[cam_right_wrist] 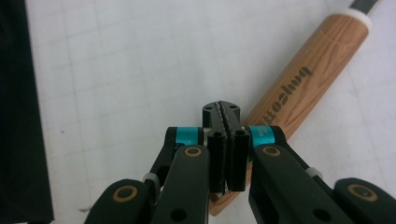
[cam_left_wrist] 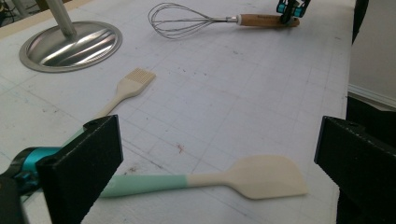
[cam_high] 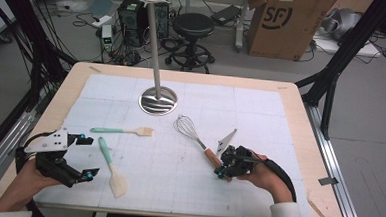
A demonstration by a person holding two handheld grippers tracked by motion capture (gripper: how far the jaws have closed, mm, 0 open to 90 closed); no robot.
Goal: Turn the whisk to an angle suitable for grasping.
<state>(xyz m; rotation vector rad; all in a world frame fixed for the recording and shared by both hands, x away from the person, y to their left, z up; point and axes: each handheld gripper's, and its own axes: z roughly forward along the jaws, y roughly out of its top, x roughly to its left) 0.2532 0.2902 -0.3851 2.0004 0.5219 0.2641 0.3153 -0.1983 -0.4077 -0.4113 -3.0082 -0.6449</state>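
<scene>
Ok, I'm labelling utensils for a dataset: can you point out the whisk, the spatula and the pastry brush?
whisk (cam_left_wrist: pixel 180 21): left gripper view, on the wire loops.
spatula (cam_left_wrist: pixel 266 176): left gripper view, on the cream blade.
pastry brush (cam_high: pixel 144 131): high view, on the bristle head.

On the white mat (cam_high: pixel 261 107), a steel stand (cam_high: pixel 157 99) rises near the far edge, a brush (cam_high: pixel 124 131) and a spatula (cam_high: pixel 112 168) lie at the left, a stool (cam_high: pixel 193 26), a cardboard box (cam_high: pixel 285 23) and cables (cam_high: pixel 14 39) beyond the table (cam_high: pixel 300 119).
</scene>
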